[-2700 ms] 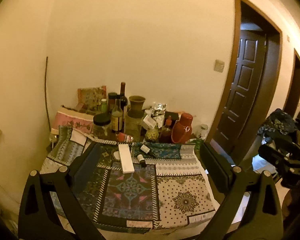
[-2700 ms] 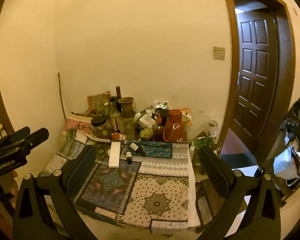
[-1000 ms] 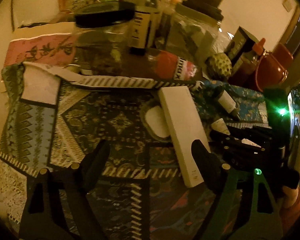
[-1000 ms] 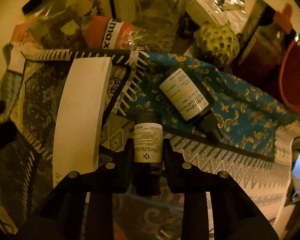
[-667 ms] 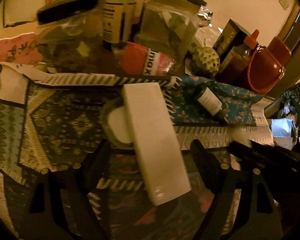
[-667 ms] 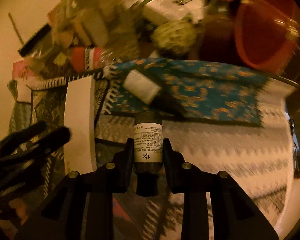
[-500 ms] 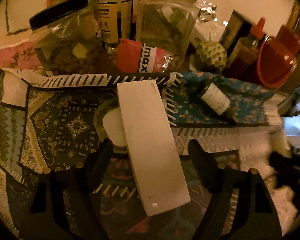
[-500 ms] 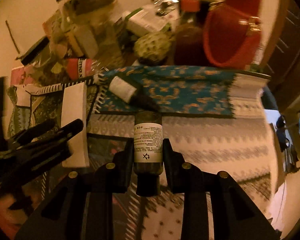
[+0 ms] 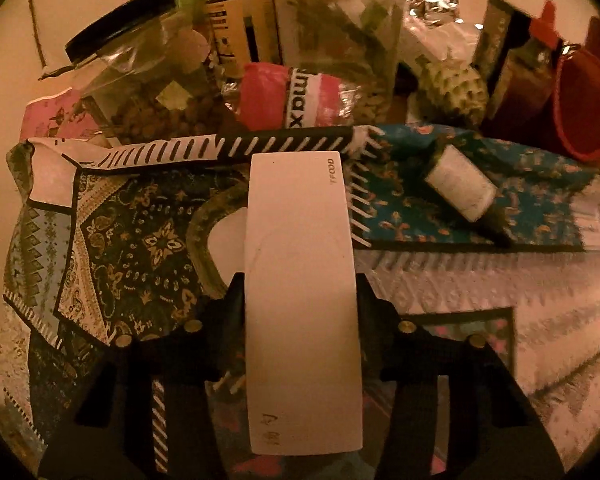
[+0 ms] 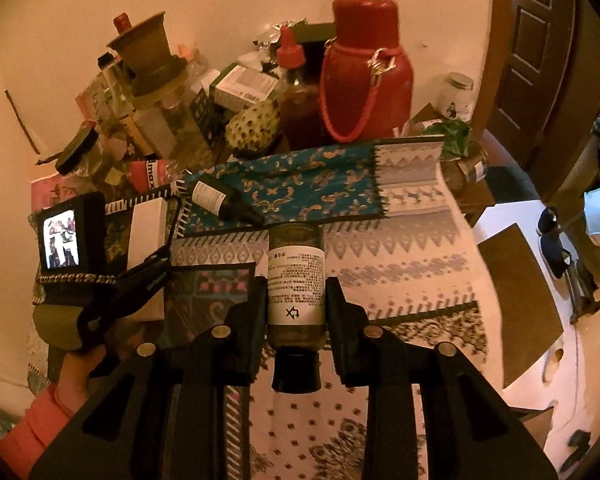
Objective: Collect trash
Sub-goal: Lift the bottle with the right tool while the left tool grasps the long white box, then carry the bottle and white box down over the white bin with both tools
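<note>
Nearest, in the left wrist view: left gripper (image 9: 300,300), its black fingers (image 9: 230,300) closing on a long white box (image 9: 300,300) lying flat on the patterned cloth (image 9: 140,240) of the tabletop. Fingers flush against both long sides of the box near its middle; whether the pads already press cannot be told. Small grey lettering at the far right corner of the box. Under its left edge, a round white disc (image 9: 226,244), partly covered.

Nearest, in the right wrist view: right gripper (image 10: 296,304), fingers (image 10: 256,304) nearly shut and clamped on a small dark bottle (image 10: 296,280) with a white label, black cap toward the camera, held above the cloth. Low at the left of that view, a hand (image 10: 76,364) with a pink sleeve, carrying the left gripper and its small lit screen.

Further out: a second dark bottle (image 9: 462,192) with a white label, lying on its side on a teal patch of cloth, well right of the white box.

At the back, against a pale wall: a red packet (image 9: 292,98) on its side, a black-lidded glass jar (image 9: 140,80), a taller jar, a knobbly green fruit (image 9: 452,88), a sauce bottle with a red cap (image 10: 296,88) and a red flask (image 10: 366,68) with a cord. A dark wooden door (image 10: 540,48) at far right.
</note>
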The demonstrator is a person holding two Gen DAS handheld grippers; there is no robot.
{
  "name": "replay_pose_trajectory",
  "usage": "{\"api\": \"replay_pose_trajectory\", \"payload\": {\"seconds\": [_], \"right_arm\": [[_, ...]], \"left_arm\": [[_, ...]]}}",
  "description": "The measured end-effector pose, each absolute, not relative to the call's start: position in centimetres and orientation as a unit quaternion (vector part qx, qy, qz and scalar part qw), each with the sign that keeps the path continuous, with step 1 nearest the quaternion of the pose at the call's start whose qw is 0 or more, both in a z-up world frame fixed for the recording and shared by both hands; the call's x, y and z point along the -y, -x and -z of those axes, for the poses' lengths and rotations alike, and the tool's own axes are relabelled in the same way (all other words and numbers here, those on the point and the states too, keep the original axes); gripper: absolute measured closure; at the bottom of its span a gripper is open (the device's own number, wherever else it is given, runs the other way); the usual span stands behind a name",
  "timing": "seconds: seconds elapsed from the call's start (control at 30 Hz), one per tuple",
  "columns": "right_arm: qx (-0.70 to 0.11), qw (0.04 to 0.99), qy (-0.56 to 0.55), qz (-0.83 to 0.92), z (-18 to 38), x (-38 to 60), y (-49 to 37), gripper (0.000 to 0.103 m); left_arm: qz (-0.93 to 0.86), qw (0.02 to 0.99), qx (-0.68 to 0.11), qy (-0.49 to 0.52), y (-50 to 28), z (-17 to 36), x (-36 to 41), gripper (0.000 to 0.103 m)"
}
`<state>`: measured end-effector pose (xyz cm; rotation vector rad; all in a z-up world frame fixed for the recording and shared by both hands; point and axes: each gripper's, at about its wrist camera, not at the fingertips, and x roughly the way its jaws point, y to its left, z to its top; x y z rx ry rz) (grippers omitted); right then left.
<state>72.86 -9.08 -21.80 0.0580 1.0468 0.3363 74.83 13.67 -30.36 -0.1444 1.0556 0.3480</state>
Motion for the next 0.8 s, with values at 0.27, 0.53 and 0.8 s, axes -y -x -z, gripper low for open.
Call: {"api": "replay_pose_trajectory", "payload": {"seconds": [0.27, 0.53, 0.8], "right_arm": [[-0.468, 0.866, -0.03, -0.174, 18.6, 12.5, -70.7, 0.078], [-0.413, 0.884, -0.033, -0.216, 14.1, 15.8, -67.3, 0.078], [-0.363, 0.891, -0.029, -0.271, 9.6, 18.0, -63.2, 0.078]], "left_arm": [[-0.116, 0.876, -0.456, 0.105, -70.8, 23.0, -12.1, 0.053], [-0.111, 0.915, -0.369, 0.122, -63.7, 14.1, -8.6, 0.053], [-0.106, 0.941, -0.299, 0.115, -55.0, 6.9, -4.6, 0.053]]}}
